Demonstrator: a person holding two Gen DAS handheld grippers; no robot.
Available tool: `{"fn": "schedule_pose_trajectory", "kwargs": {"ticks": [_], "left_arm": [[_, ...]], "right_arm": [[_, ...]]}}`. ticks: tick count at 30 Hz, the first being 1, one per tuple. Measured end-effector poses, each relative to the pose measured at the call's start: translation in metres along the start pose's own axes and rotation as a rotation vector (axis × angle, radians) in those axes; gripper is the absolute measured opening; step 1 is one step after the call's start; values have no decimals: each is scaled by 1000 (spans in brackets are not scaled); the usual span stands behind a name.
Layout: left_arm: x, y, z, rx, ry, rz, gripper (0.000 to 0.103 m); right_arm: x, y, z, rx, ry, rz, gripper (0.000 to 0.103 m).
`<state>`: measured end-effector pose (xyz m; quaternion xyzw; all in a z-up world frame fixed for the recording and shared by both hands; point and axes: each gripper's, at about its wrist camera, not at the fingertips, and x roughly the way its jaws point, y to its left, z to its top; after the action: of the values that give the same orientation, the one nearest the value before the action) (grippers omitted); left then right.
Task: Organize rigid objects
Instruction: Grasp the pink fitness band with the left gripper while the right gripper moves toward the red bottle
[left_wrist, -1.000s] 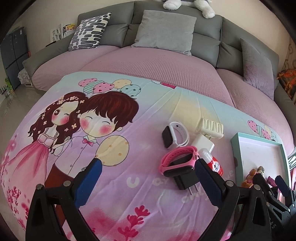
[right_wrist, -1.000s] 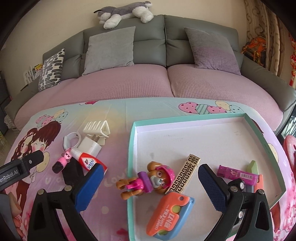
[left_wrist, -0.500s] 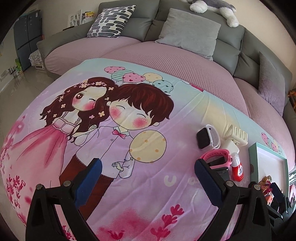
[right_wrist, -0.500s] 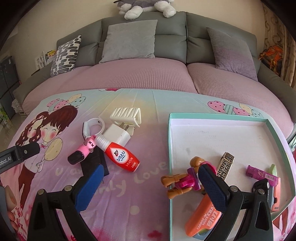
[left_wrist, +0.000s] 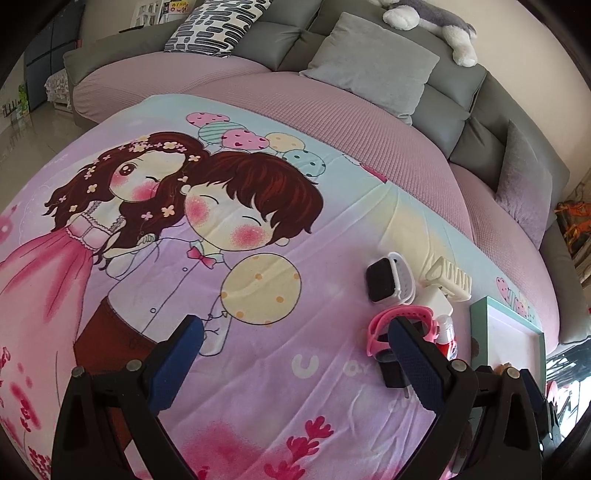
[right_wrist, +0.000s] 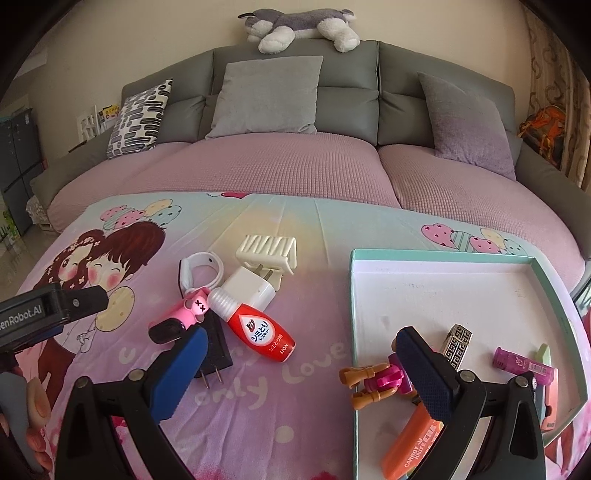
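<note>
Clutter sits mid-frame in the right wrist view on the cartoon-printed sheet: a white watch, a cream hair clip, a white charger, a red-and-white bottle, a pink watch lying on a black adapter. At lower right the teal-rimmed tray holds a toy dog figure, an orange toy knife, a patterned lighter and a magenta tube. The right gripper has its jaws wide and empty. The left gripper, jaws also wide and empty, hangs above the sheet, the pink watch just behind its right-hand finger in the frame.
</note>
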<state>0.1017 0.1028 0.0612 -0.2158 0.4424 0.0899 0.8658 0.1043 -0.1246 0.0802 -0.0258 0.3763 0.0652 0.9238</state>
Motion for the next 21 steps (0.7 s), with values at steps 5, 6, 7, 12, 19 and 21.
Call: {"fn": "schedule_pose_trajectory", "kwargs": {"ticks": [5,6,7,12,19,21], "left_arm": [[9,-9,0,17,31,-50,100],[10,-10,-1,21,37,-55,100],[12,-11,-1,24,39,-57,100],[17,-16,-1,44,47,-56,100],[27,-24,-5,88,76,-57,100],[31,-27,-7,103,86,-61,100]], "right_arm": [[3,0,6,9,5,5,103],[5,0,7,10,8,2,103],[7,0,8,10,11,-1,103],[14,-4,17,38,28,26,103],[17,-15,22,52,15,2,103],[18,-19,22,66,18,3,103]]}}
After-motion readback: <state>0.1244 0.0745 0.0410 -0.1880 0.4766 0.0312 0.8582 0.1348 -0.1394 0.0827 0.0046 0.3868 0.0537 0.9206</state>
